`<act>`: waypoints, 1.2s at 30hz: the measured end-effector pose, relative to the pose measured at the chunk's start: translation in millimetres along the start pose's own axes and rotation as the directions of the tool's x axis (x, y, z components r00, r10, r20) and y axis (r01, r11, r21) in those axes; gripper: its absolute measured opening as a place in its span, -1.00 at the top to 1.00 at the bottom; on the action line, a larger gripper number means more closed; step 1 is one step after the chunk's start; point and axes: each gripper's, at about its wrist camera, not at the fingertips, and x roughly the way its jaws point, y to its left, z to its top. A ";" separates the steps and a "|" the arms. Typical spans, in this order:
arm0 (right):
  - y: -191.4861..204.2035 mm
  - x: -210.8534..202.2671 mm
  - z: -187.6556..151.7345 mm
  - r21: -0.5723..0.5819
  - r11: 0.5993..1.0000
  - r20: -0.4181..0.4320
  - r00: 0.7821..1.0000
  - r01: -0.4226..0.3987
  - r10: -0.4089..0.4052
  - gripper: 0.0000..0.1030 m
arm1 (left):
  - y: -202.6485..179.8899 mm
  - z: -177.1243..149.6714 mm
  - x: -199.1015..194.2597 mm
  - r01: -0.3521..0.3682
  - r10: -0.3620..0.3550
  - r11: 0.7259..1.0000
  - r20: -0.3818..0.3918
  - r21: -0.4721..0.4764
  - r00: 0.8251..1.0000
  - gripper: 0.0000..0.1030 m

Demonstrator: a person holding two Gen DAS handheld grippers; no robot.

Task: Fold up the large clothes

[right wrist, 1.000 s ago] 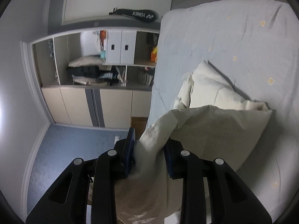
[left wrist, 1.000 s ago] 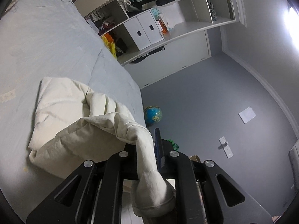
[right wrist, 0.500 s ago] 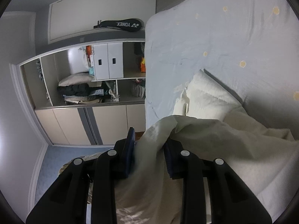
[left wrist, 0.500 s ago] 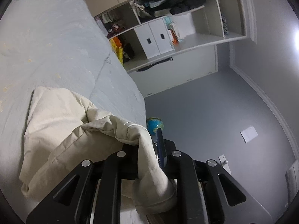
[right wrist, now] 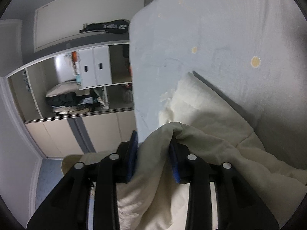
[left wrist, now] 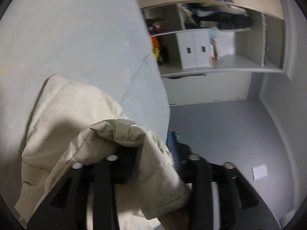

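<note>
A large cream padded garment point(left wrist: 73, 111) lies partly folded on the pale blue bed point(left wrist: 76, 38). My left gripper point(left wrist: 153, 151) is shut on a bunched edge of it and holds that edge above the rest. In the right wrist view the same cream garment point(right wrist: 207, 115) rests on the bed point(right wrist: 220, 28). My right gripper point(right wrist: 153, 153) is shut on another bunched edge, which drapes down between the blue pads point(right wrist: 175, 164). Both held edges hang over the part lying flat.
An open wardrobe with shelves of clothes and a white drawer box point(left wrist: 193, 48) stands past the bed's edge; it also shows in the right wrist view point(right wrist: 94, 67). A black racket bag point(right wrist: 107, 26) lies on top. Grey-blue floor point(left wrist: 220, 126) lies beside the bed.
Both grippers have carried the held edges forward over the garment, toward its far part. The lifted flap now covers more of the flat layer. Both grips are unchanged.
</note>
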 end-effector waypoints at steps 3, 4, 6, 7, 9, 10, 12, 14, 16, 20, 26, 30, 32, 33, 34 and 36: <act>3.1 3.5 0.4 -0.006 1.000 0.004 1.000 0.004 -0.004 0.11 | 7.2 1.7 -9.5 0.015 -0.014 0.999 0.031 -0.050 0.999 -0.26; 5.5 3.0 1.1 -0.001 1.000 0.005 1.000 0.004 -0.004 0.05 | 5.8 2.2 -12.6 0.017 -0.016 0.999 0.030 -0.047 0.999 -0.28; 10.4 -2.3 3.2 0.025 1.000 0.018 1.000 -0.017 0.017 -0.42 | -1.8 2.0 -18.1 0.023 -0.022 1.000 0.022 -0.018 1.000 -0.30; 17.5 -9.3 4.3 0.027 0.999 0.047 0.998 -0.041 0.040 -0.46 | -5.2 1.1 -18.3 0.019 -0.019 1.000 0.021 -0.002 1.000 -0.31; 37.4 -25.4 5.6 -0.019 0.993 0.092 0.988 -0.120 0.121 -0.56 | -14.6 -0.2 -24.2 0.016 -0.017 0.999 0.022 0.030 1.000 -0.35; 52.6 -32.9 3.8 -0.069 0.985 0.096 0.981 -0.160 0.166 -0.57 | -18.8 -0.4 -25.8 0.021 -0.022 0.999 0.026 0.034 0.999 -0.41; 71.8 -39.4 -3.0 -0.148 0.974 0.092 0.978 -0.174 0.189 -0.62 | -26.5 0.1 -30.6 0.038 -0.040 0.999 0.036 0.038 0.999 -0.48; 91.4 -36.8 -16.2 -0.254 0.957 0.050 0.987 -0.137 0.154 -0.62 | -31.9 -0.6 -34.3 0.050 -0.052 0.998 0.039 0.045 0.998 -0.56; 106.0 -25.9 -31.0 -0.345 0.933 -0.012 0.994 -0.107 0.110 -0.62 | -36.4 -1.6 -33.0 0.047 -0.049 0.997 0.041 0.053 0.998 -0.60; 147.9 10.4 -90.8 -0.607 0.788 -0.201 0.979 -0.099 -0.032 -0.62 | -42.2 -3.7 -31.2 0.079 -0.081 0.996 0.053 0.048 0.995 -0.83; 176.4 52.4 -230.2 -0.908 0.328 -0.373 0.860 -0.261 -0.349 -0.61 | -46.0 -4.2 -27.6 0.088 -0.092 0.994 0.061 0.067 0.994 -0.85; 159.7 90.9 -247.7 -0.973 0.188 -0.209 0.849 -0.133 -0.486 -0.60 | -50.0 -3.8 -25.8 0.064 -0.068 0.995 0.062 0.076 0.996 -0.85; 154.9 108.8 -239.4 -0.982 0.176 -0.143 0.855 -0.062 -0.498 -0.59 | -56.9 -4.9 -26.7 0.028 -0.037 0.993 0.069 0.118 0.997 -0.86; 153.4 113.2 -236.2 -0.982 0.182 -0.128 0.860 -0.041 -0.493 -0.57 | -59.5 -6.0 -27.8 0.015 -0.025 0.990 0.075 0.137 0.997 -0.86; 153.8 118.3 -232.2 -0.982 0.186 -0.103 0.868 -0.013 -0.485 -0.57 | -63.4 -7.1 -28.3 0.003 -0.016 0.987 0.082 0.158 0.996 -0.86; 153.4 122.5 -227.2 -0.981 0.189 -0.053 0.880 0.042 -0.471 -0.57 | -71.1 -9.8 -27.9 -0.021 0.003 0.980 0.093 0.199 0.996 -0.86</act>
